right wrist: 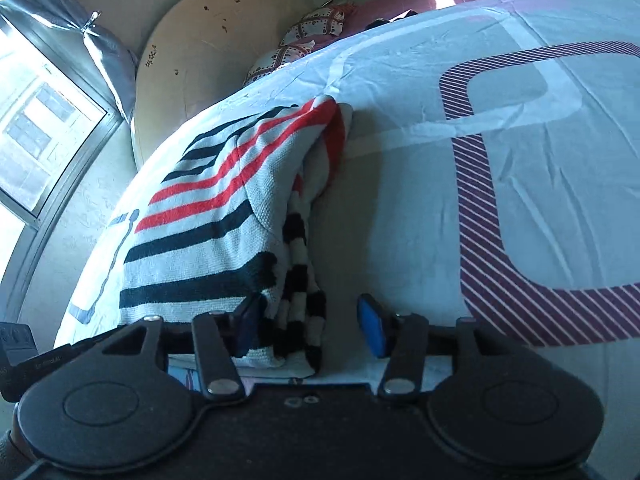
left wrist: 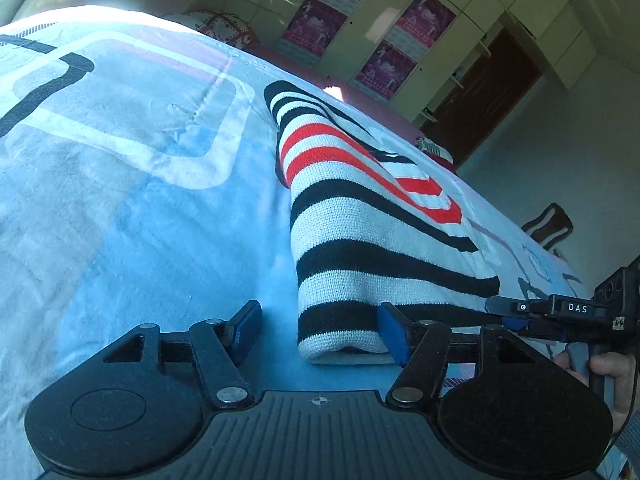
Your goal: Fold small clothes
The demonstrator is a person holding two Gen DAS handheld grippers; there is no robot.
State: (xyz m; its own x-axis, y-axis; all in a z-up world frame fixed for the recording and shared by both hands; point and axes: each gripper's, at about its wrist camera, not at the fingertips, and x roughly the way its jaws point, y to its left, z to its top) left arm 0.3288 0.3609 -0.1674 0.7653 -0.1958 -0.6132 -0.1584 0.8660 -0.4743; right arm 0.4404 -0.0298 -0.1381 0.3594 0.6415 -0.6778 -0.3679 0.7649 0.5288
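left tongs (left wrist: 320, 328): jaws apart, nothing clamped; right pad (left wrist: 394, 334) touching the near hem of the sweater
striped sweater (left wrist: 360, 232): folded, flat on the bed (left wrist: 140, 220), black, white and red bands
right tongs (right wrist: 312, 326): jaws apart, not pressing; sweater's near corner lies between the pads
bed sheet (right wrist: 400, 200): light blue, purple striped pattern at right

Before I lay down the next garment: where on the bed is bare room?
Free: the blue bedspread left of the folded striped sweater, and the patch with the purple striped loop to its right. Crowded: the sweater's near edge, where both tongs sit.
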